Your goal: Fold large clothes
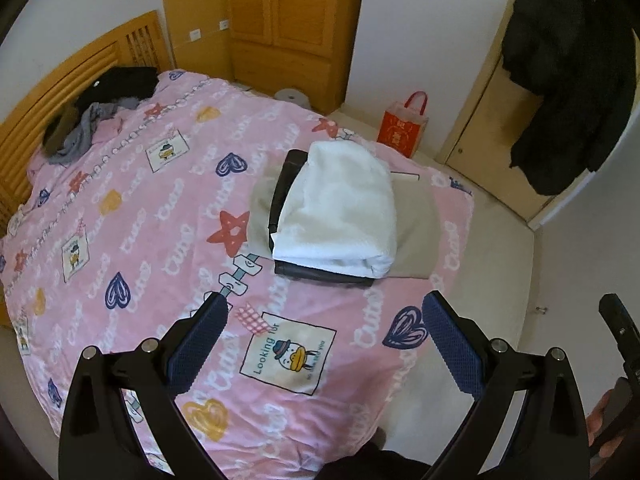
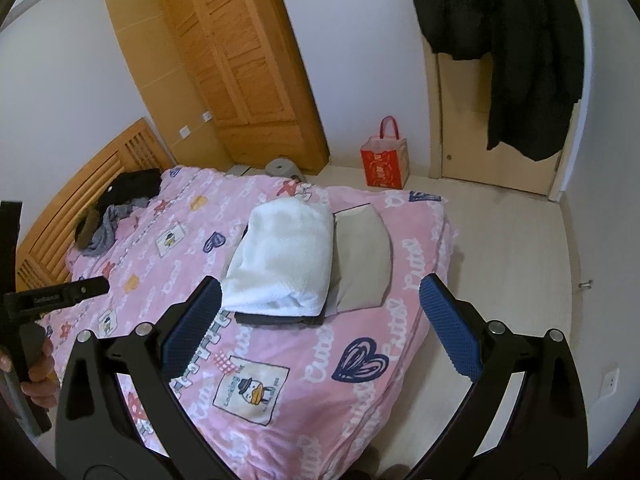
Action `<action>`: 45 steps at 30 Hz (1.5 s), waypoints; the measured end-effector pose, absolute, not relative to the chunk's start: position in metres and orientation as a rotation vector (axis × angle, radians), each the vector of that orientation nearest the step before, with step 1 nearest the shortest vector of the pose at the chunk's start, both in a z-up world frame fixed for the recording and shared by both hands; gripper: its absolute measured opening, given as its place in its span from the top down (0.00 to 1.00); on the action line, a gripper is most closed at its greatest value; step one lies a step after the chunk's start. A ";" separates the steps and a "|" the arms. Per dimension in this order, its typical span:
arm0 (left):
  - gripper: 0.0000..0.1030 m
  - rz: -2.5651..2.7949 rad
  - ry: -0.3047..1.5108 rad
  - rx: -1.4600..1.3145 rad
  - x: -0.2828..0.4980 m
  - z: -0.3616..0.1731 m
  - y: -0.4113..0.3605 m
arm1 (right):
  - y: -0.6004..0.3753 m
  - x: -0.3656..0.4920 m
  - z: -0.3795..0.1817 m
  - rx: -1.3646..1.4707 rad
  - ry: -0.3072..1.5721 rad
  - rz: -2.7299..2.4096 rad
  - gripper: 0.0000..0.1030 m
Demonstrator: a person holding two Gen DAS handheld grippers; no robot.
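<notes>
A folded white fleece garment (image 1: pixel 340 212) lies on top of a stack with a dark folded garment (image 1: pixel 320 274) and a beige folded one (image 1: pixel 416 220) on the pink bed cover (image 1: pixel 160 208). The stack also shows in the right wrist view, white (image 2: pixel 284 256), beige (image 2: pixel 362 264). My left gripper (image 1: pixel 324 336) is open and empty, held above the bed short of the stack. My right gripper (image 2: pixel 320 316) is open and empty, just in front of the stack. A heap of unfolded dark and grey clothes (image 1: pixel 96 116) lies by the headboard.
A wooden headboard (image 1: pixel 52 92) stands at the left and a wooden wardrobe (image 1: pixel 280 20) behind the bed. A red gift bag (image 1: pixel 402 126) sits on the floor. A black coat (image 1: pixel 568 72) hangs on the door at the right. A grey stool (image 2: pixel 282 168) stands by the wardrobe.
</notes>
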State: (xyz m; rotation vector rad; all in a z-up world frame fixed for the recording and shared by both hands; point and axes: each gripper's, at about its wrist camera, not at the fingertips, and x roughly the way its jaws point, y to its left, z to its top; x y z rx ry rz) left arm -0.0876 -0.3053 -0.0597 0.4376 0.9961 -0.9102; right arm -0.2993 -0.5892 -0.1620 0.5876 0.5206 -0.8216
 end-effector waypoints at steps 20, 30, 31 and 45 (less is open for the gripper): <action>0.08 -0.995 0.980 0.572 -0.105 -0.057 -0.309 | -0.585 -0.294 -0.160 0.650 0.615 -0.857 0.06; 0.08 -1.021 0.990 0.603 -0.105 -0.060 -0.309 | -0.583 -0.293 -0.160 0.661 0.633 -0.882 0.06; 0.08 -1.023 0.991 0.604 -0.104 -0.060 -0.308 | -0.583 -0.294 -0.159 0.658 0.632 -0.881 0.06; 0.08 -1.029 1.009 0.596 -0.100 -0.062 -0.312 | -0.583 -0.294 -0.160 0.663 0.647 -0.892 0.06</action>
